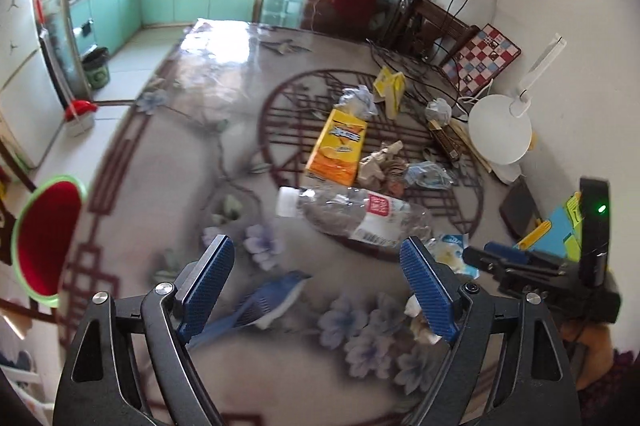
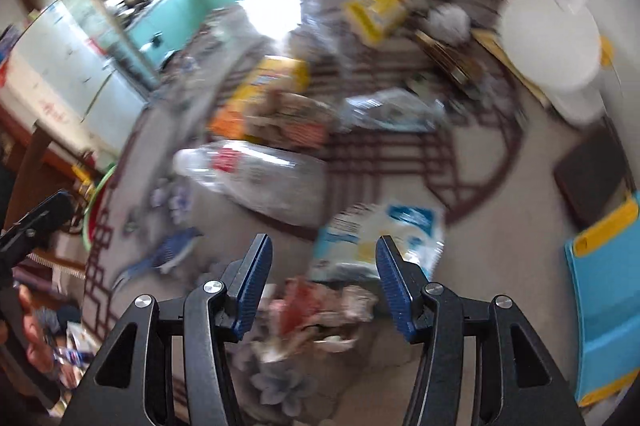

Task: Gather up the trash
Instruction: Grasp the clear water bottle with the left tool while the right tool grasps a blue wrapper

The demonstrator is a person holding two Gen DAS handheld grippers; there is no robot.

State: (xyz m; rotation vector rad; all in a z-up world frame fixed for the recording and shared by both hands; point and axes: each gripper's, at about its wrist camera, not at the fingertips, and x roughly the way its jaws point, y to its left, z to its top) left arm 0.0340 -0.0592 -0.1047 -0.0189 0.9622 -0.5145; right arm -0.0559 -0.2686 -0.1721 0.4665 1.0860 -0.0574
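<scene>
Left gripper gapes wide and empty at lower centre below a plastic bottle; right gripper, half-spread, grips nothing above blurred wrappers.

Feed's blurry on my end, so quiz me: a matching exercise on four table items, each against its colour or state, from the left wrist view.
Column one:
1. plastic bottle
2. carton
3. lamp base
4. basin

Column two:
A. red inside, green rim
B. round, white
C. clear, lying on its side, white cap
D. orange and yellow, lying flat

Pairs: 1-C, 2-D, 3-B, 4-A
</scene>
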